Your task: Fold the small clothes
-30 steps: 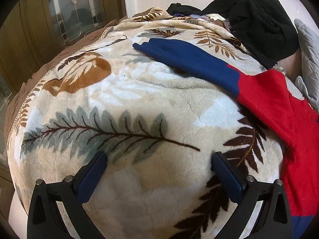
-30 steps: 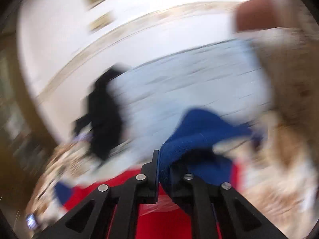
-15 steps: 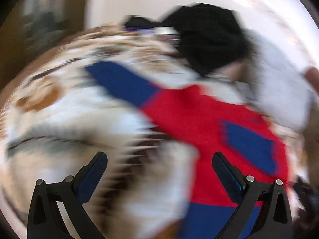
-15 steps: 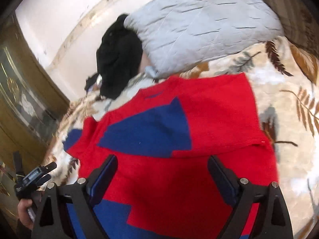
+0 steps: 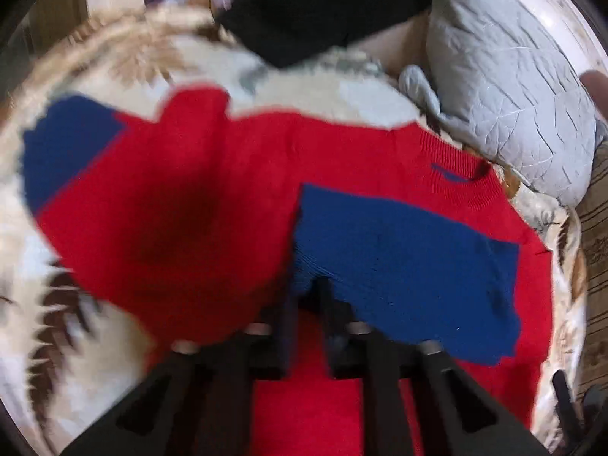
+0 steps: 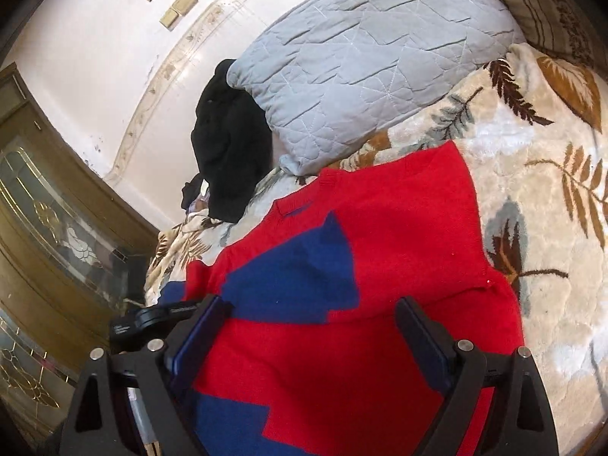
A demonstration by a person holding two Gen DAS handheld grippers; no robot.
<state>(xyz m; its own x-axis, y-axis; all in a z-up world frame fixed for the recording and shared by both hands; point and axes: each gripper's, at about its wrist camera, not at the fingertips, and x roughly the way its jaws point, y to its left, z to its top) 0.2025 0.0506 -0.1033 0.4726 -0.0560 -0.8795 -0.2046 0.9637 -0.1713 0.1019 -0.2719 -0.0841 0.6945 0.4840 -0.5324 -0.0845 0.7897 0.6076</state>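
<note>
The sweater (image 6: 399, 235), red with blue sleeves, lay spread on a bed under a cream blanket (image 6: 532, 197) printed with brown and grey-blue leaves. A pale wall (image 6: 95, 38) with a patterned border and two small frames stood behind the bed, and a wooden door (image 6: 45, 228) with leaded glass stood to the side of it in the right wrist view. A grey quilted pillow (image 6: 361, 64) rested at the head of the bed, just beyond the sweater's collar, and a heap of black clothing (image 6: 228, 144) lay against the pillow's side; neither sat on the sweater. The sweater's length ran from the collar (image 5: 459, 174), which pointed toward the pillow, down to the hem nearest the cameras. One blue sleeve (image 6: 300, 273) was folded across the red chest, and the other sleeve (image 5: 64, 148) stretched out sideways over the blanket, away from the body. The left tongs (image 5: 307, 300) were closed tight, and blue and red cloth bunched at their tips, though blur made it hard to tell exactly which part of the sweater they pinched. The right tongs (image 6: 311, 338) hung wide apart above the lower front of the sweater, with nothing gripped between them.
</note>
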